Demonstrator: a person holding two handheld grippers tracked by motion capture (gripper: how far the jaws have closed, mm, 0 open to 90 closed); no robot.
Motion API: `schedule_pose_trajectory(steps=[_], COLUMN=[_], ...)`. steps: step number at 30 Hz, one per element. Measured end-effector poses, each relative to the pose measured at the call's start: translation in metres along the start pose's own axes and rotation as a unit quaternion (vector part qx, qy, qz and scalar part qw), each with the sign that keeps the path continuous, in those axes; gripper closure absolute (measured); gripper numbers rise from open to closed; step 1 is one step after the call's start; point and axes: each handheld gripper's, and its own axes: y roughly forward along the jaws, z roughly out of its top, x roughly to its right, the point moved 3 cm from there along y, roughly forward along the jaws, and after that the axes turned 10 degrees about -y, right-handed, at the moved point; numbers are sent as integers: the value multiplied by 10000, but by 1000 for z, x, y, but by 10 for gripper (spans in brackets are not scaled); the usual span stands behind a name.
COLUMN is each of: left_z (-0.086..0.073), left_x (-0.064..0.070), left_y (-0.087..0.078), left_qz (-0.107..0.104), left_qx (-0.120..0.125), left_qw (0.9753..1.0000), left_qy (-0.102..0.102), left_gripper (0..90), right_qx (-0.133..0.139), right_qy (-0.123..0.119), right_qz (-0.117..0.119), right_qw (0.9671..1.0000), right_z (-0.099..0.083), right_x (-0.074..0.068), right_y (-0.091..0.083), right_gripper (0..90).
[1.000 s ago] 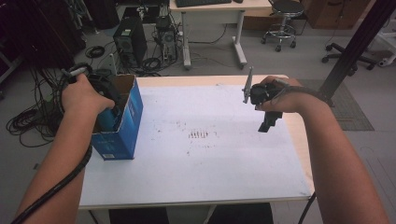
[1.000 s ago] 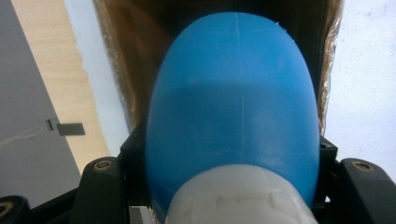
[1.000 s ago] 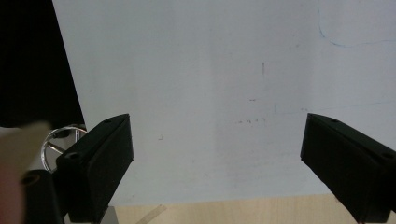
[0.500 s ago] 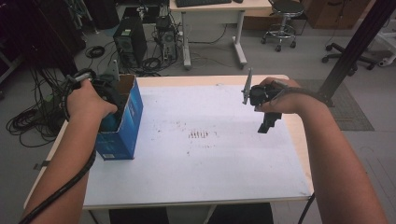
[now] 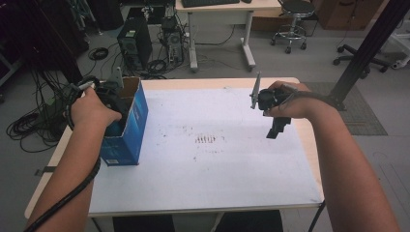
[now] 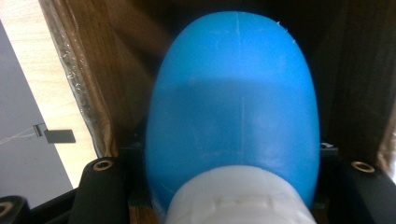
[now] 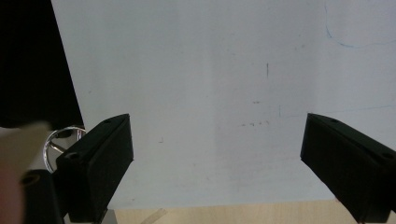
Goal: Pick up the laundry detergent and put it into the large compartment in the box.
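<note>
Big white sheet-covered table w/ pale wood edge (image 5: pixel 208 169) spreads in front of me; faint dark scuff marks sit near its middle. At its left edge stands the open blue cardboard box w/ brown inside (image 5: pixel 126 126), upright, top flaps up. My left hand (image 5: pixel 92 110) is over that box, and my left gripper (image 5: pixel 112 96) dips into the opening. In the left gripper view a smooth blue rounded plastic bottle w/ white cap (image 6: pixel 233 116) sits between my black jaws, cap end toward the camera, body pointing down into the box's brown walls; jaws press both its sides, so I'm holding it. My right hand (image 5: pixel 290 102) hovers above the table's right side, well apart from the box. My right gripper (image 7: pixel 219 158) has jaws spread wide w/ nothing between, just white sheet below.
</note>
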Motion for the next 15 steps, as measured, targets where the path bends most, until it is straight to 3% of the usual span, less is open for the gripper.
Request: schedule_pose_trajectory(steps=[15], left_z=[-1], left_x=[-1], left_y=[5], left_qz=[-50], left_qx=[-12], left_qw=[10000], left_qy=[0], left_gripper=[382], right_qx=[18], right_qy=[2], right_qz=[-6], right_qw=[10000], right_z=[1], right_x=[1], right_y=[1], right_gripper=[93])
